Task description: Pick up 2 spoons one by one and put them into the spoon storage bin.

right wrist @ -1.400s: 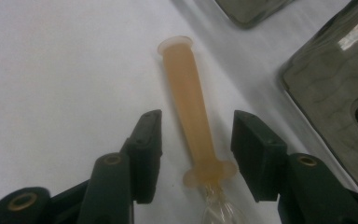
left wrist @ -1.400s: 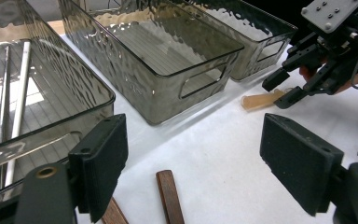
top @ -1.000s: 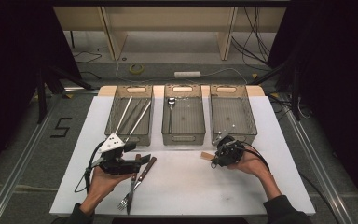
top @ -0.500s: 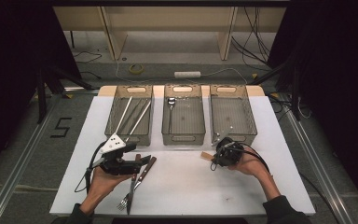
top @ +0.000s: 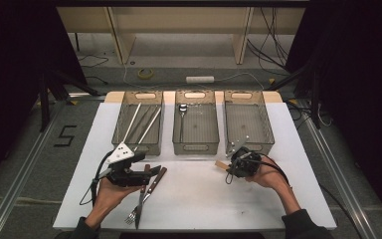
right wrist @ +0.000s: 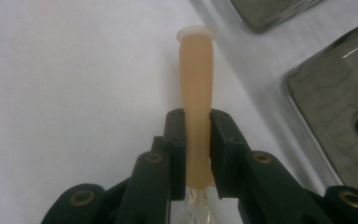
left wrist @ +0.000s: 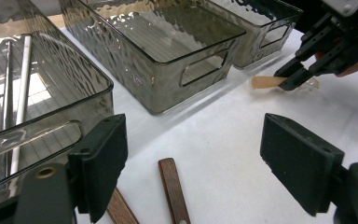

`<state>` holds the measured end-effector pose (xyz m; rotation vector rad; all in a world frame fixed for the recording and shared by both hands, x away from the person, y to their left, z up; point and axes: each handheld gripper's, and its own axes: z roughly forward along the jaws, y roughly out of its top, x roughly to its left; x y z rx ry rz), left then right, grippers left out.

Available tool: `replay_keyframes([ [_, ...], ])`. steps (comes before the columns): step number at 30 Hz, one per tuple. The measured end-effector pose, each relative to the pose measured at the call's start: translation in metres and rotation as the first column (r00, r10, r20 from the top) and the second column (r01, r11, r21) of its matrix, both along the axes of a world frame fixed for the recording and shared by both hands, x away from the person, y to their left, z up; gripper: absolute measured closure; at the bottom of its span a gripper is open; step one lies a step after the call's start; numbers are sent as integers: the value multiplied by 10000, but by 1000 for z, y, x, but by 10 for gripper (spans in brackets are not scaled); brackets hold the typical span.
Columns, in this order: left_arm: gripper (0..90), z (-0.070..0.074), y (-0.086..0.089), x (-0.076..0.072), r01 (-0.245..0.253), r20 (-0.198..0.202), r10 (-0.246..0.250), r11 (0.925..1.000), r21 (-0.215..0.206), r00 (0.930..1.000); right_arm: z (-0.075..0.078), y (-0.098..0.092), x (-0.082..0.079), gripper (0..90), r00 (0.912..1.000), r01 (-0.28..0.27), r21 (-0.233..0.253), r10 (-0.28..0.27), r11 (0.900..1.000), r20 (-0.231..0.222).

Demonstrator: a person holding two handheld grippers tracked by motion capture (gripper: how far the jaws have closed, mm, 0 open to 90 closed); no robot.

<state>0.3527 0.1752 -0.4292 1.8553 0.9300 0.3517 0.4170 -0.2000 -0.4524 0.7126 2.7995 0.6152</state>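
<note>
On the table, high view: right claw (top: 230, 166) holds a tan-handled utensil (top: 222, 165) just before the right bin (top: 266, 130); left claw (top: 151, 173) hovers over two wooden-handled pieces (top: 151, 183).
Left gripper view: left claw (left wrist: 205, 168) wide, nothing between its jaws; wooden handle (left wrist: 173, 190) below.
Right gripper view: right claw (right wrist: 197, 149) clamped on the tan handle (right wrist: 196, 84), pointing along the table.

I count three smoked-plastic bins (top: 194, 148) in a row, two wooden-handled utensils (top: 148, 188) lying on the white table (top: 194, 199), one spoon (top: 182, 109) in the middle bin, and two grippers (one per hand).
</note>
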Motion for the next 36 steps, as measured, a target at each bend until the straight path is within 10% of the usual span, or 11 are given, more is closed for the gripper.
replay_keyframes([
  [10, 225, 0, 0, 0, -27, 48, 27, 10000, -42, 10000, 13, -7, -3, 787, 9996, 275, 1170, -280, 9928, 24],
  [25, 224, 0, 3, 1, -263, 87, 264, 9996, -113, 9996, 42, -8, -2, 787, 9977, 538, 3562, -647, 9329, 187],
  [36, 225, 0, 5, 2, -506, -72, 507, 9987, 48, 9987, 67, 12, 16, 787, 9931, 637, 4254, -993, 9028, 618],
])
